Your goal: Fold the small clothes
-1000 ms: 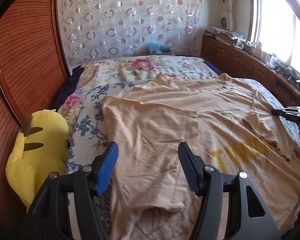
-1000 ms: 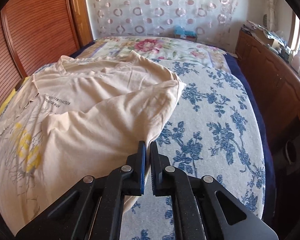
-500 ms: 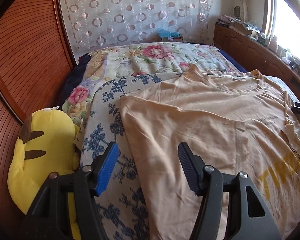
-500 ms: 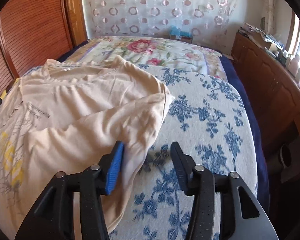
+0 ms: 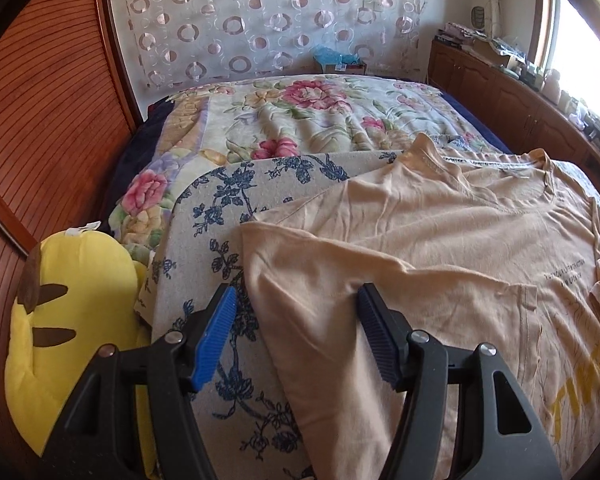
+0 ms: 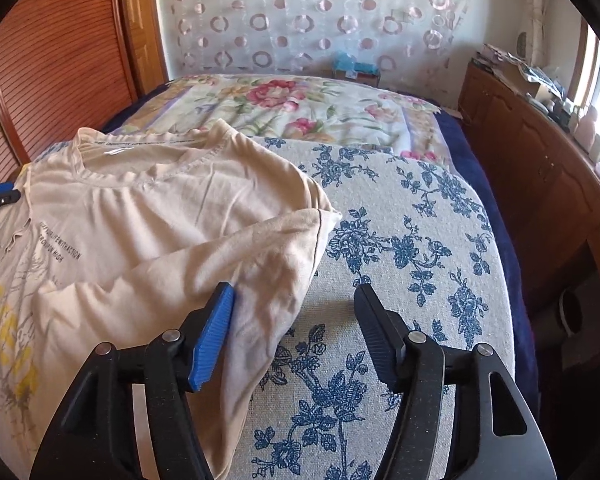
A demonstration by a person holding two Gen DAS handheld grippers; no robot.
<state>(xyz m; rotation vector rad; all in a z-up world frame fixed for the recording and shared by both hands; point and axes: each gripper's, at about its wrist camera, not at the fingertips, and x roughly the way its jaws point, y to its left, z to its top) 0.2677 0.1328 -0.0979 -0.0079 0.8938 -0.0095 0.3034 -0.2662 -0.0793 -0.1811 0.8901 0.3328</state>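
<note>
Hovering over the bed, left gripper [image 5: 296,328] spread wide, nothing pinched; shirt edge lies under the gap. Right gripper [image 6: 294,326] jaws opening, empty, folded sleeve edge beneath toward 9 o'clock. Beige T-shirt [image 6: 148,216] lies flat on blue-floral sheet [image 6: 412,248], both sides folded in; yellow plush [image 5: 72,312] at 9 o'clock. Step: side folds look done. Next likely needs pinching the hem and carrying it toward 12 o'clock.

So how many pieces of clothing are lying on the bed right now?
1 that I can see: a beige t-shirt spread on the blue-flowered cover, both sleeves folded in. Anything tucked beneath it would be hidden.
</note>
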